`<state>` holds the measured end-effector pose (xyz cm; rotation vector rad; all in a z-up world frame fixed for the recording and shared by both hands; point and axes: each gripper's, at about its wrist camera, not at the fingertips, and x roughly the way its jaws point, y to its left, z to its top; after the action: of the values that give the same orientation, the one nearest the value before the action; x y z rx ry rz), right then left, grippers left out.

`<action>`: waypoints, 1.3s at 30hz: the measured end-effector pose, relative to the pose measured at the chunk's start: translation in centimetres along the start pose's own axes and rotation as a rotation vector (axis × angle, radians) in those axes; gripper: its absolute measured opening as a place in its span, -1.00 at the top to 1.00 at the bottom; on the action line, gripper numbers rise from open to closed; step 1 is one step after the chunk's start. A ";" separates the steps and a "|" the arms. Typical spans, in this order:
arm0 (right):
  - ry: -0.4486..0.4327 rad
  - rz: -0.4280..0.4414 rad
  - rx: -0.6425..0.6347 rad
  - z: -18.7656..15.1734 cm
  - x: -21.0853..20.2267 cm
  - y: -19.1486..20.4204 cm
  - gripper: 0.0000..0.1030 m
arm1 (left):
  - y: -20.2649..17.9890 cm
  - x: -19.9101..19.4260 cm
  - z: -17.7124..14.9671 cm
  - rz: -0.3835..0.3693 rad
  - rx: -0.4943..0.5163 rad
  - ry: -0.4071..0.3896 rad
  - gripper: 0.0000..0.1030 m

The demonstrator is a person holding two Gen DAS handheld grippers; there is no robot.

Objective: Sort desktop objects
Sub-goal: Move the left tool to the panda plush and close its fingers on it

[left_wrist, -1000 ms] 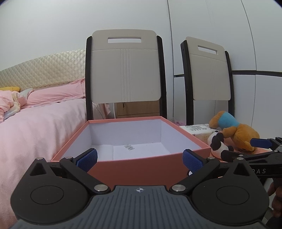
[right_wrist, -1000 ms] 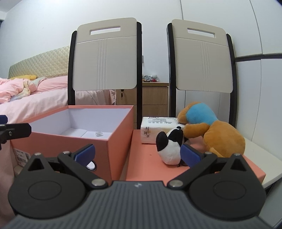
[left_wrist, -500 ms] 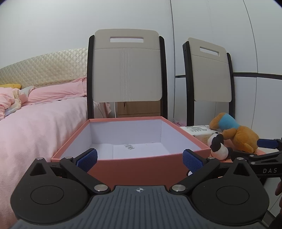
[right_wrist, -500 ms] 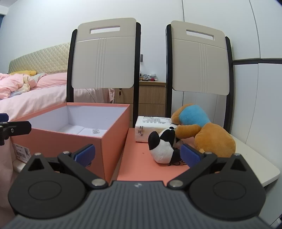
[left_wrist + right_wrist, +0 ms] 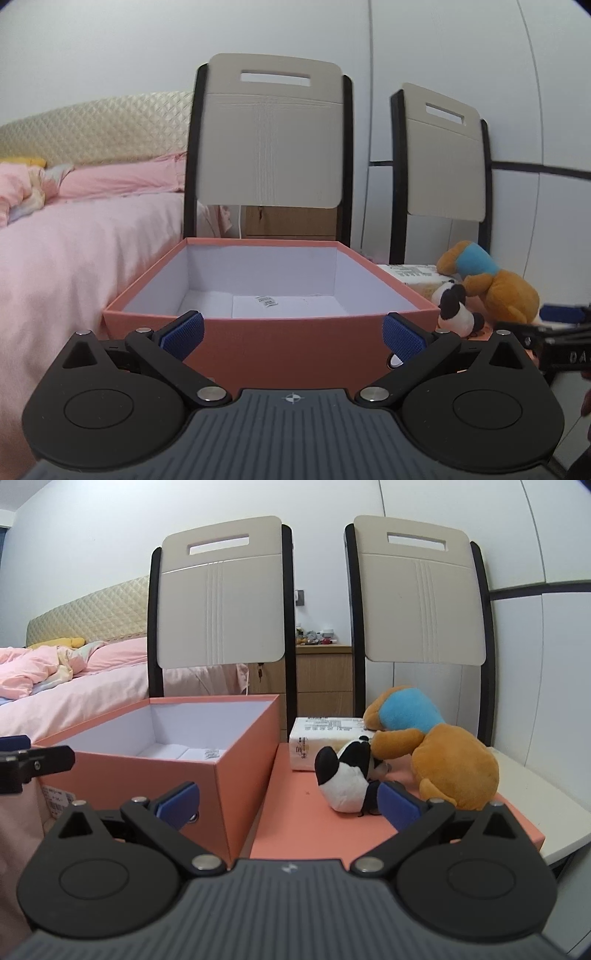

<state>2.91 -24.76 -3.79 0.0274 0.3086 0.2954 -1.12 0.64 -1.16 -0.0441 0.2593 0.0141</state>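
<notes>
An open salmon-pink box [image 5: 280,339] [image 5: 177,771] with a white inside holds only a small paper tag. To its right, on the flat pink lid [image 5: 317,823], lie a small panda plush [image 5: 347,775] [image 5: 454,306], a brown bear plush with a blue top [image 5: 443,753] [image 5: 495,284] and a white tissue pack [image 5: 317,738] [image 5: 413,275]. My left gripper [image 5: 291,332] is open in front of the box's near wall. My right gripper [image 5: 286,801] is open, low over the lid's near end, with the panda just beyond its right finger.
Two chairs [image 5: 221,602] [image 5: 417,598] with cream backs stand behind the box and the toys. A bed with pink bedding [image 5: 74,258] runs along the left. A wooden nightstand [image 5: 321,675] sits behind the chairs. The lid rests on a white surface [image 5: 535,786] near the wall.
Both grippers have drawn back and up a little, so the box and toys look slightly smaller and farther. Nothing was taken hold of; the objects lie as before.
</notes>
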 end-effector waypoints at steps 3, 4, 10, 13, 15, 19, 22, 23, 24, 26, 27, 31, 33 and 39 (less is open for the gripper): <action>0.021 0.022 0.005 0.0 -0.4 -0.3 -1.00 | -0.2 -0.2 -0.1 0.018 0.003 -0.016 -1.00; 0.022 0.028 0.004 0.0 -0.6 -0.4 -1.00 | -0.4 -0.3 -0.2 0.019 0.010 -0.021 -1.00; 0.026 0.040 -0.018 0.0 -1.5 -0.7 -1.00 | -1.2 -0.3 -0.7 0.004 0.034 0.004 -1.00; 0.023 0.033 -0.006 0.2 -2.2 -1.5 -1.00 | -2.0 -0.3 -1.0 0.004 0.101 -0.015 -1.00; 0.015 0.023 0.012 0.3 -2.9 -2.3 -1.00 | -3.0 -0.3 -1.0 -0.008 0.138 -0.022 -1.00; -0.009 0.020 0.050 0.6 -4.5 -4.1 -1.00 | -6.0 -0.7 -1.0 -0.060 0.186 -0.060 -1.00; -0.026 0.011 0.064 0.6 -5.7 -5.7 -1.00 | -8.8 -0.2 -1.0 -0.098 0.144 -0.052 -1.00; -0.029 0.006 0.070 0.6 -6.0 -6.2 -1.00 | -9.9 0.1 -1.0 -0.116 0.125 -0.047 -1.00; -0.031 -0.002 0.074 0.6 -6.3 -6.7 -1.00 | -11.1 0.4 -1.1 -0.136 0.119 -0.049 -1.00; -0.032 -0.016 0.078 0.6 -6.7 -7.6 -1.00 | -13.7 1.3 -1.3 -0.173 0.128 -0.058 -1.00; -0.031 -0.022 0.078 0.6 -6.9 -8.1 -1.00 | -14.8 1.8 -1.4 -0.184 0.123 -0.056 -1.00; -0.027 -0.055 0.071 0.5 -8.1 -10.0 -1.00 | -18.5 4.5 -1.3 -0.217 0.071 -0.037 -1.00; -0.021 -0.085 0.074 0.4 -8.8 -11.2 -1.00 | -20.0 6.2 -1.2 -0.208 0.056 -0.006 -1.00; -0.021 -0.106 0.145 -0.3 -10.9 -14.6 -1.00 | -22.1 10.5 -0.5 -0.153 0.023 0.019 -1.00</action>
<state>-2.92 -41.92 -1.87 0.1564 0.3094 0.1670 9.31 -21.35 -3.41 -0.0410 0.2743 -0.1417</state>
